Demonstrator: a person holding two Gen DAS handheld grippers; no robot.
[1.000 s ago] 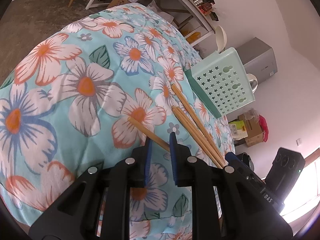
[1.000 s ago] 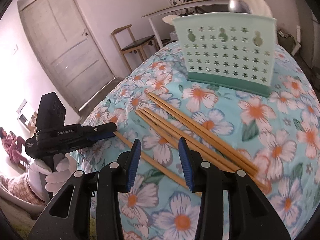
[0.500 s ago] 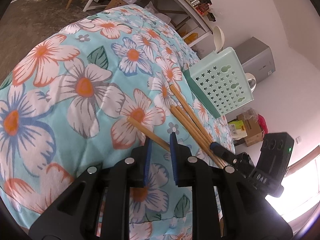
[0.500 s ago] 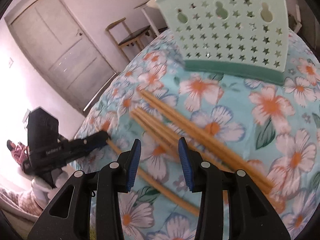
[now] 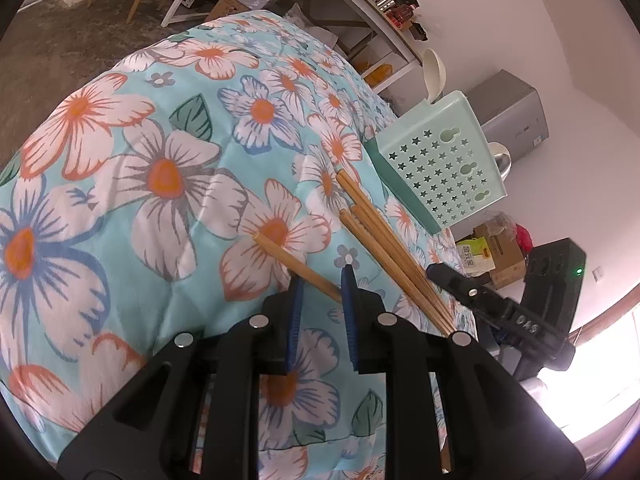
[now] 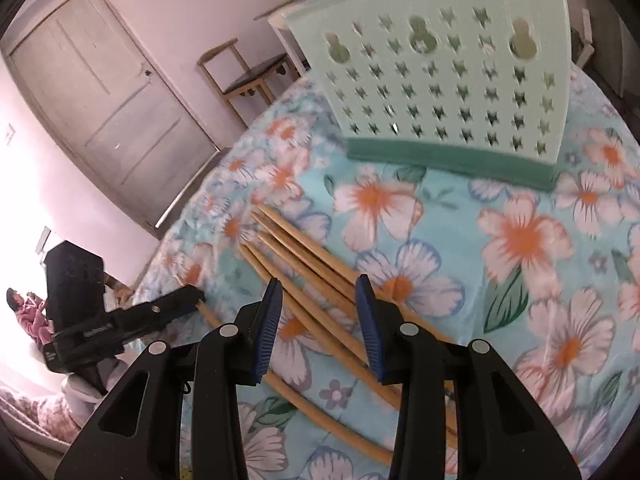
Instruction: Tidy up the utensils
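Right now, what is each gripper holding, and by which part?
Right gripper: nothing, open over the chopsticks. Left gripper: a lone chopstick lies between its jaws near one end; grip cannot be told.

Daylight, bright; window glare blows out lower corners; fisheye bends edges; right view motion-blurred around basket, soft shadows

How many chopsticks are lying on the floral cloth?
5: a lone chopstick at the left gripper; a bunch of four beside it, pointing toward the green basket, below the right gripper. Others may hide behind the grippers.
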